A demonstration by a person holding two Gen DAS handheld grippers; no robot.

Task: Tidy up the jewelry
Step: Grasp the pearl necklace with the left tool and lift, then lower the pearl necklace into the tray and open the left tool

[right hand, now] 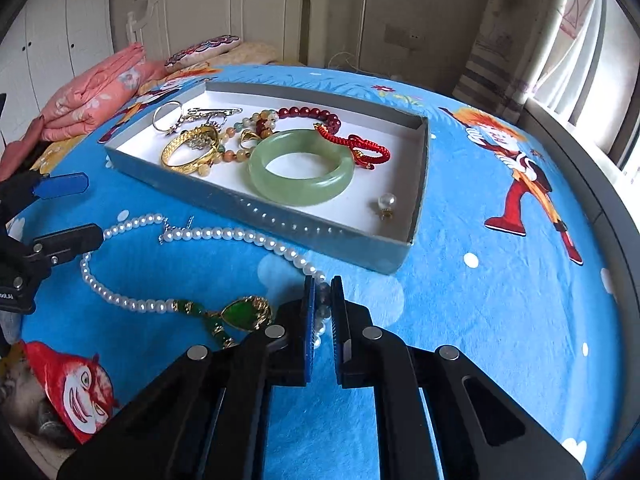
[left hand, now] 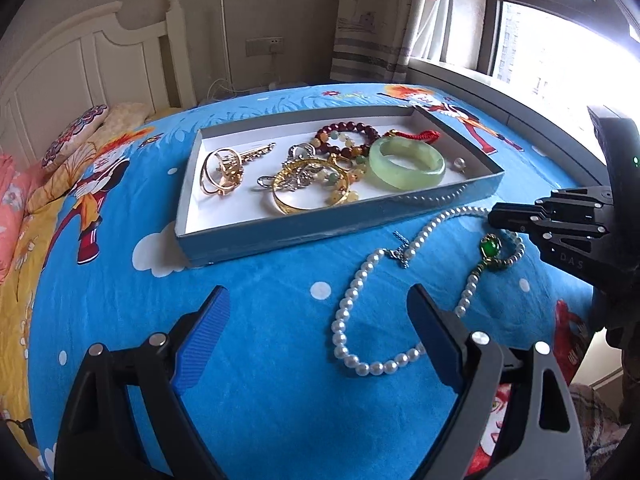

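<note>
Both jaws over the bed, blue cartoon-print cover. My right gripper is clenched on the pearl necklace: a few beads sit pinched between the blue pads, close to where the strand passes the near corner of the tray. My left gripper is released, jaws spread wide and empty, held above the cover with the pearl loop lying just past and partly behind its right finger. The necklace lies on the cover in front of the tray, outside it; its green pendant with gold setting rests on the cover just left of my right jaws. Clasp sits mid-strand, near the tray's front wall. In the tray: green jade bangle, gold bangle, dark red bead bracelet, red cord, a single pearl drop in the near right corner, thin rings and a brooch at the far left, tangled too close to separate
</note>
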